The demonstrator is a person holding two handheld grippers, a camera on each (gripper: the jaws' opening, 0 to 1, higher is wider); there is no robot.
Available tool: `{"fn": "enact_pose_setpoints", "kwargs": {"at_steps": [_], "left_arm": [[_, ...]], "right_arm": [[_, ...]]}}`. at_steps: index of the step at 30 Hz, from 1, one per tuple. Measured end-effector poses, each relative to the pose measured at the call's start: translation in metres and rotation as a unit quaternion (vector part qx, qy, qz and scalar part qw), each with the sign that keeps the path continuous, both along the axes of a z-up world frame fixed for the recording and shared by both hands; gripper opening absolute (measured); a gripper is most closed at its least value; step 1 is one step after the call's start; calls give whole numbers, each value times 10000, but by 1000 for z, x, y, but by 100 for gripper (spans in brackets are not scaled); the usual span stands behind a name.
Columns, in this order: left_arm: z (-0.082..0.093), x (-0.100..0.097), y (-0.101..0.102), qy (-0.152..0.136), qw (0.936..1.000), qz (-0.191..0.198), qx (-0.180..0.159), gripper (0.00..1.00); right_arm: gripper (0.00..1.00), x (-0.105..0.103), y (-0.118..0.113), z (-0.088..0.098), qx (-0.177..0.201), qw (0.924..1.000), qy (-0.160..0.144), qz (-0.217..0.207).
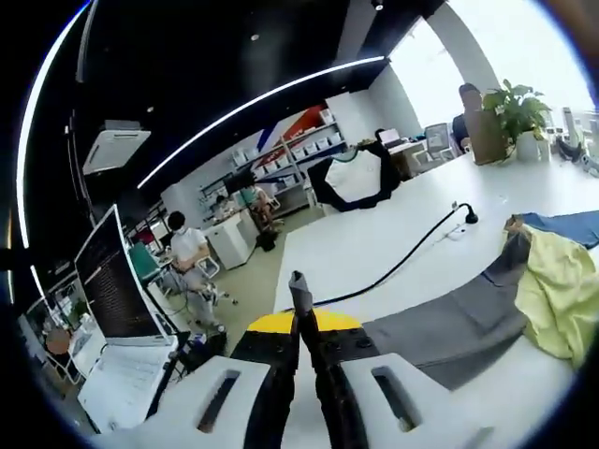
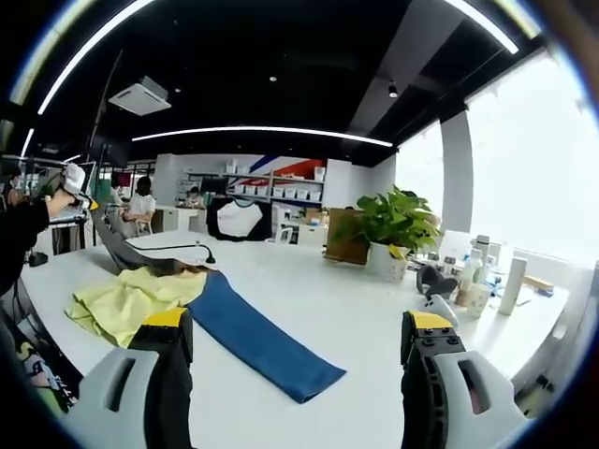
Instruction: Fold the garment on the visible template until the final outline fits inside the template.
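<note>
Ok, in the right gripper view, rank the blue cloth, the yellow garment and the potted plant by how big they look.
1. blue cloth, the longest strip across the table.
2. yellow garment, a bunched heap.
3. potted plant.
The plant stands farther away, so its rank against the yellow garment is unsure.

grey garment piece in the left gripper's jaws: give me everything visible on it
The grey garment piece looks like soft, matte fabric. One end is pinched in the shut left hand-held gripper and lifted off the white table; the rest trails flat toward the yellow garment, whose edge overlaps it. In the right gripper view it hangs as a dark strip from that gripper to the table.
</note>
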State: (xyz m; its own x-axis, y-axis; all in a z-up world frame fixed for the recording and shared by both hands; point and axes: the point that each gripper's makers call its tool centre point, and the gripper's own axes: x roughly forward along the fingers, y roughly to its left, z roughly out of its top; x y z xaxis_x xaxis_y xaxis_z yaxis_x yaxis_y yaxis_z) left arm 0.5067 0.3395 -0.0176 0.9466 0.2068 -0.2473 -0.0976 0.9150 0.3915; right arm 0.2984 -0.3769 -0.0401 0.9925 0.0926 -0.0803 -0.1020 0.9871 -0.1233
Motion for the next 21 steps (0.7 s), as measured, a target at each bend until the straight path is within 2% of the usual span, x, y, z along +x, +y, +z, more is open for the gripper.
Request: {"fn": "enact_pose_setpoints", "kwargs": {"at_steps": [3, 8, 12, 16, 21], "left_arm": [[-18, -12, 6, 99, 9998, 102, -114, 4], [-42, -27, 22, 203, 9980, 334, -488, 4], [-61, -38, 28, 329, 9969, 434, -563, 4], [-87, -51, 39, 529, 9931, 695, -788, 4], [-103, -66, 36, 545, 9918, 751, -882, 4]], "right_arm": [[95, -1, -2, 1, 22, 10000, -8, 3], [95, -5, -5, 0, 41, 10000, -25, -4], [94, -8, -10, 0, 69, 10000, -38, -41], [94, -9, -16, -3, 97, 9999, 3, -112], [94, -9, -17, -5, 78, 9999, 24, -143]]}}
